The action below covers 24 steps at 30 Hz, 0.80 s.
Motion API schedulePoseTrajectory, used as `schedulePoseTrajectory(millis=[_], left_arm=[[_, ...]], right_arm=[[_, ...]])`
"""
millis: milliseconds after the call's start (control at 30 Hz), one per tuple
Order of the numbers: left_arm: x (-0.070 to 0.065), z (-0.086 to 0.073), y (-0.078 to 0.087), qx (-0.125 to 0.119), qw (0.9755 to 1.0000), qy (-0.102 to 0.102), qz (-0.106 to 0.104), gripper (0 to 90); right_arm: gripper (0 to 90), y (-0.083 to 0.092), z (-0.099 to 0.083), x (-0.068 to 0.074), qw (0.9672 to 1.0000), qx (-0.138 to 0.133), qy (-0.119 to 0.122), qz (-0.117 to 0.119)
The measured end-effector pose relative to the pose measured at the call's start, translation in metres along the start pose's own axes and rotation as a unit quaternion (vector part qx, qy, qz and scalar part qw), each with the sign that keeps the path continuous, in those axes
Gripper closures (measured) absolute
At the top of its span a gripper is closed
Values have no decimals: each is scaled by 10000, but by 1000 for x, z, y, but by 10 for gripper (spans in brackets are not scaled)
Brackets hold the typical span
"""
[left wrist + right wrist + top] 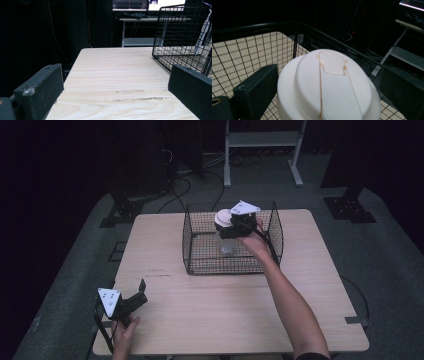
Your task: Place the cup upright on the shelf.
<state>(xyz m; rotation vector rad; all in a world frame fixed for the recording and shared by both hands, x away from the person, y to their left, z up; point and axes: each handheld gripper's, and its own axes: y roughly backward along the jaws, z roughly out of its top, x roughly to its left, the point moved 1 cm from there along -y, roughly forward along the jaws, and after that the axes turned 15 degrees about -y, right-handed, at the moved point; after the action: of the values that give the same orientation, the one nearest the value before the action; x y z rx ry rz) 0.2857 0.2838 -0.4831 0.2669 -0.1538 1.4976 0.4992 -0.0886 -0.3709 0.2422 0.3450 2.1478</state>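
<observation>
A clear bottle with a broad white lid (223,218) stands upright inside the black wire basket (188,240) at the back middle of the wooden table (225,315). My right gripper (234,223) reaches in over the basket's near right side and is shut on the lid. In the right gripper view the lid (329,87) sits between both black pads (257,87), with basket wire (262,27) behind it. My left gripper (142,294) is low at the table's front left corner, open and holding nothing. Its jaws (117,75) frame bare tabletop, and the basket (175,37) stands ahead to the right.
A white metal stand (262,140) and cables lie on the floor behind the table. Dark tripod feet (350,207) rest beside the table's far right corner. Bare wood stretches between the basket and the front edge.
</observation>
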Motion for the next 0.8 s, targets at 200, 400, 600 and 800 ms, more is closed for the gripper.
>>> schedulePoseTrajectory(millis=[200, 400, 600, 800], left_arm=[[0, 0, 0, 17, 10000, 7, 11, 0], [0, 0, 0, 18, 10000, 18, 18, 0], [0, 0, -1, 17, 10000, -1, 14, 0], [0, 0, 0, 9, 10000, 27, 15, 0]], right_arm=[[24, 5, 4, 0, 10000, -62, -44, 52], [24, 11, 8, 0, 9999, -126, -64, 78], [24, 22, 14, -3, 9997, -210, -54, 77], [24, 36, 18, -5, 9995, -291, -97, 100]])
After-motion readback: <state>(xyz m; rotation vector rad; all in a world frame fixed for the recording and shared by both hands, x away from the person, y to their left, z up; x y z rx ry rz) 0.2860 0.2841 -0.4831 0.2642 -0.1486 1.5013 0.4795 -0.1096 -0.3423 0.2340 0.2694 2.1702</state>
